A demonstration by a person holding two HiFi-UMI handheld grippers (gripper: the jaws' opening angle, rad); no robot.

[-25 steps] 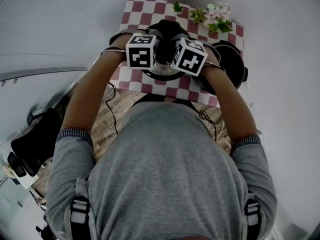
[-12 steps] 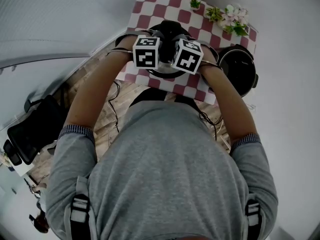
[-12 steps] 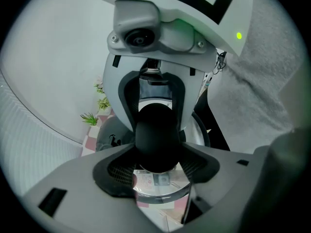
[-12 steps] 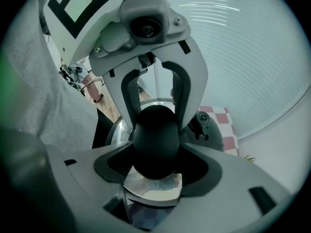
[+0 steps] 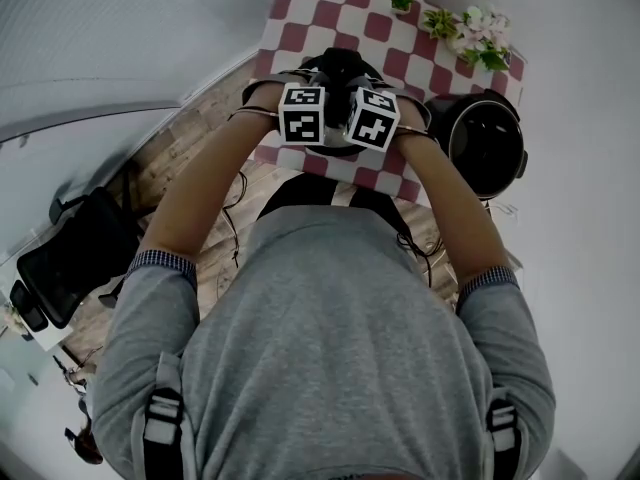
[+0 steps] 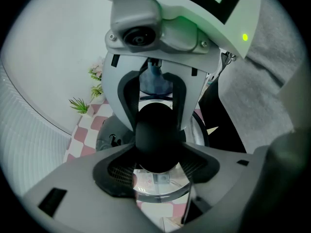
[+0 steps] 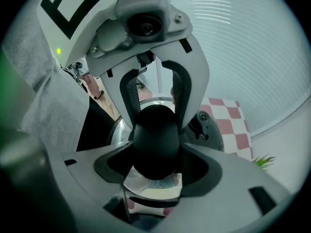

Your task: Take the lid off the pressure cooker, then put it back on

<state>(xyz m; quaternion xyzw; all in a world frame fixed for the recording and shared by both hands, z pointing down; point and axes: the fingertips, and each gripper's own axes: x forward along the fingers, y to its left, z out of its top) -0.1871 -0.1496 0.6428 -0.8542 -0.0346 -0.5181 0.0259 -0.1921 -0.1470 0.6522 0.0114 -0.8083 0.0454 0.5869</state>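
Observation:
The pressure cooker lid [image 5: 338,72], silver with a black knob [image 6: 156,136], hangs over the red-and-white checked table [image 5: 300,30], left of the cooker pot. Both grippers face each other across that knob. My left gripper [image 6: 156,147] is shut on it from one side, and my right gripper [image 7: 155,147] is shut on it from the other. Shiny lid metal [image 7: 153,181] shows just below the knob. In the head view the two marker cubes [image 5: 303,114] sit side by side and hide the jaws. The black pot [image 5: 487,148] stands uncovered at the table's right edge.
Potted plants and flowers [image 5: 470,34] line the table's far edge, with a small green plant [image 5: 403,1] beside them. A dark chair or bag [image 5: 70,258] lies on the wooden floor to the left. Cables hang from the grippers along my arms.
Both grippers have sunk together toward the table with the lid between them. The cubes now look smaller and closer together, and more of the uncovered pot shows at the right.

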